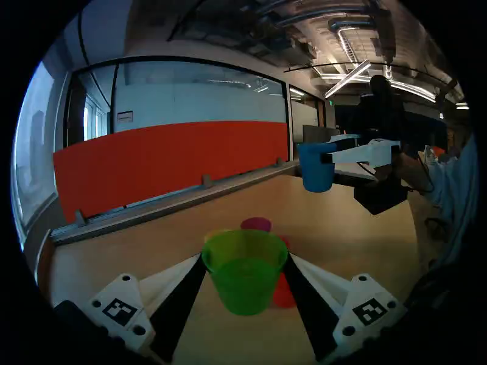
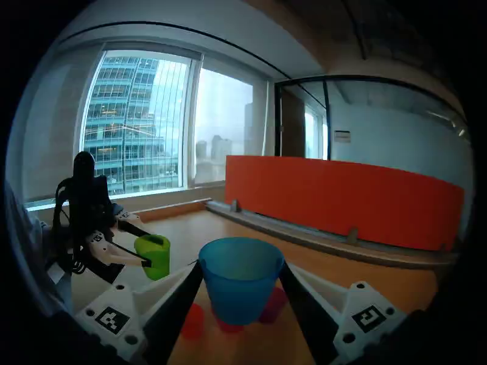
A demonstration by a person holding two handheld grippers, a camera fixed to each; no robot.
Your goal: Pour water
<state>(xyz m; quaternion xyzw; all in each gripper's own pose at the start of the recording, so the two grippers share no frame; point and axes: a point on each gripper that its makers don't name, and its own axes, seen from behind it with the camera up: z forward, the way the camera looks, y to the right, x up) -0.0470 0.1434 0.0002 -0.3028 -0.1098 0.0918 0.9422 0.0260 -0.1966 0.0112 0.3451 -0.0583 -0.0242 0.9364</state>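
A green cup [image 1: 245,277] stands upright between the fingers of my left gripper [image 1: 245,261], which is shut on it, lifted above the wooden table [image 1: 341,225]. My right gripper [image 2: 240,267] is shut on a blue cup [image 2: 240,286], also upright and raised. In the left gripper view the blue cup [image 1: 316,167] hangs far off at the right in the right gripper [image 1: 321,159]. In the right gripper view the green cup [image 2: 154,255] sits at the left in the left gripper [image 2: 146,254]. I cannot tell whether either cup holds water.
Small cups stand on the table under the held ones: a magenta cup [image 1: 255,224] and a red cup [image 1: 283,293] behind the green one, and a red cup [image 2: 193,320] beside the blue one. An orange partition [image 1: 170,158] lines the table's far edge. Windows [image 2: 140,134] lie beyond.
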